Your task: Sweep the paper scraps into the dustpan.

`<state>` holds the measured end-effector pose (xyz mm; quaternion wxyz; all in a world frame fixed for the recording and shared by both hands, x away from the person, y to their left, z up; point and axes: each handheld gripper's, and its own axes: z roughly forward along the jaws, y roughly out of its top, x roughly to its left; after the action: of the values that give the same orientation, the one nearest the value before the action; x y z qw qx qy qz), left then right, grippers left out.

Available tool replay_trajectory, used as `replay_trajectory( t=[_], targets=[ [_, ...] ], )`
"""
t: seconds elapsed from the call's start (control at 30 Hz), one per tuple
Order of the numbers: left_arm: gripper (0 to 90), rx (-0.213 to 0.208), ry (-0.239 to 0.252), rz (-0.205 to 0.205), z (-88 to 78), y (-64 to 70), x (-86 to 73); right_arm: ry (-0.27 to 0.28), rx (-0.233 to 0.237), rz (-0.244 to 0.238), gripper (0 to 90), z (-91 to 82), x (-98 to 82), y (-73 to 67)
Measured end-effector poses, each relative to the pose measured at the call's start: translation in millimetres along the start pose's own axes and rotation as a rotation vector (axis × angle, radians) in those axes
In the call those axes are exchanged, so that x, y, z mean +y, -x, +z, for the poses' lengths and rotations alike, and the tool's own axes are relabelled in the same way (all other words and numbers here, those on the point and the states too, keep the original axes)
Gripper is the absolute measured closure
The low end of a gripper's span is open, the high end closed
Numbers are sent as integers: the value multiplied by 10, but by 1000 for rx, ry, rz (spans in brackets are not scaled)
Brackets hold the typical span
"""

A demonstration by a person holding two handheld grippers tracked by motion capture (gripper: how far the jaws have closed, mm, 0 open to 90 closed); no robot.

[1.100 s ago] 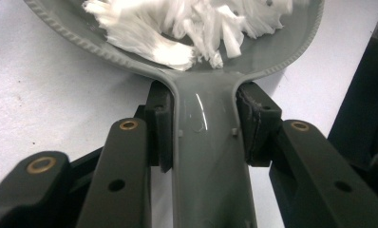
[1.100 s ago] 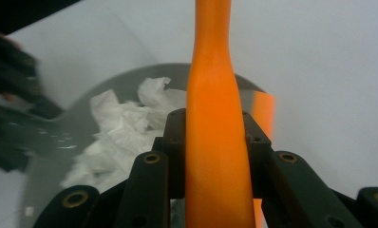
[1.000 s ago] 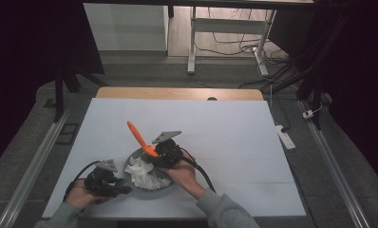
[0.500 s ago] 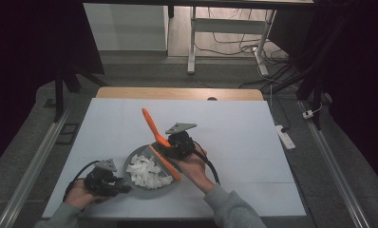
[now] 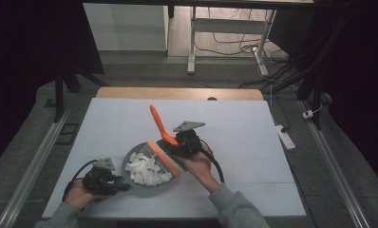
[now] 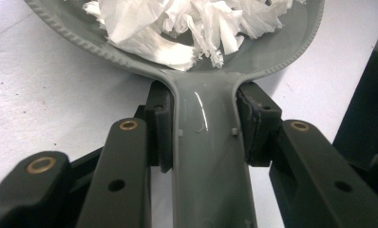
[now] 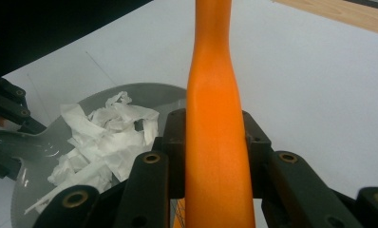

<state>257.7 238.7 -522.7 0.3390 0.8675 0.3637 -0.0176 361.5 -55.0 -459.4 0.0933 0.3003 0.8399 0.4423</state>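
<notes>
Orange brush (image 5: 159, 129) lifted to rim, grey dustpan (image 5: 140, 186) holding paper scraps (image 5: 145, 169)

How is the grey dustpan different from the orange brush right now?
The dustpan is grey, lies flat on the white table and is full of torn white paper; the brush is orange, tilted with its handle pointing up, and carries nothing. The left gripper clamps the dustpan's handle, the right gripper the brush's. Both are gripped by their handles.
</notes>
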Motion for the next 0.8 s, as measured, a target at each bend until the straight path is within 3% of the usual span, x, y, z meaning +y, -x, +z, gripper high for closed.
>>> replay_trajectory(
  t=[0.5, 0.8],
  targets=[
    [612, 34, 48, -44, -65, -29, -7, 42, 0, 10, 706, -227, -57, 128],
    [612, 50, 89, -81, -113, -39, -11, 59, -11, 17, 706, -450, -155, 247]
  ],
)
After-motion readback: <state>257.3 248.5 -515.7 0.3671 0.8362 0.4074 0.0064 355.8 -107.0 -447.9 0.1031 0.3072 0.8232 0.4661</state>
